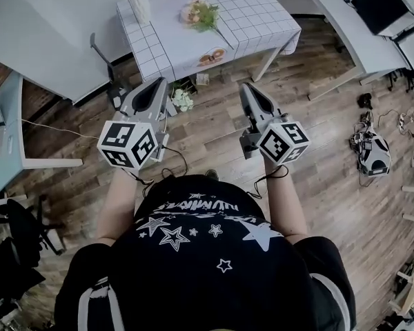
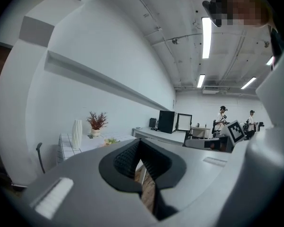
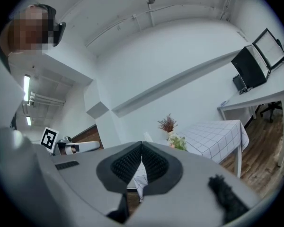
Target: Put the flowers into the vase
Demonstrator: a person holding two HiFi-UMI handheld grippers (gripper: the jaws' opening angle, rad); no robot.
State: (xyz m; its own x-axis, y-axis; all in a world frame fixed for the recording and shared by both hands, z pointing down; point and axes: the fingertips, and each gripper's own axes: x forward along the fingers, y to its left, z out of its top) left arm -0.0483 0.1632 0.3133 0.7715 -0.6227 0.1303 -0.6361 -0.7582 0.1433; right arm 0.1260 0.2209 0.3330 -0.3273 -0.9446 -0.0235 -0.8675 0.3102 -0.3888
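A bunch of flowers (image 1: pixel 201 15) lies on the table with the white checked cloth (image 1: pixel 255 12), far ahead of me. A tall white ribbed vase (image 1: pixel 139 5) stands near that table's left end. My left gripper (image 1: pixel 159 83) and right gripper (image 1: pixel 247 88) are held side by side over the wooden floor, short of the table, both shut with nothing between their jaws. In the left gripper view the vase (image 2: pixel 77 134) and flowers (image 2: pixel 110 140) show beyond the closed gripper (image 2: pixel 138 142). The right gripper (image 3: pixel 141 145) points level toward the flowers (image 3: pixel 178 141).
A small pot of dried reddish twigs (image 2: pixel 97 122) stands at the table's back. A white flower bunch (image 1: pixel 182 100) lies on the floor under the table. Desks with monitors (image 1: pixel 379 5) line the right; a grey device (image 1: pixel 371 152) and cables lie on the floor. Two people (image 2: pixel 221 118) stand far off.
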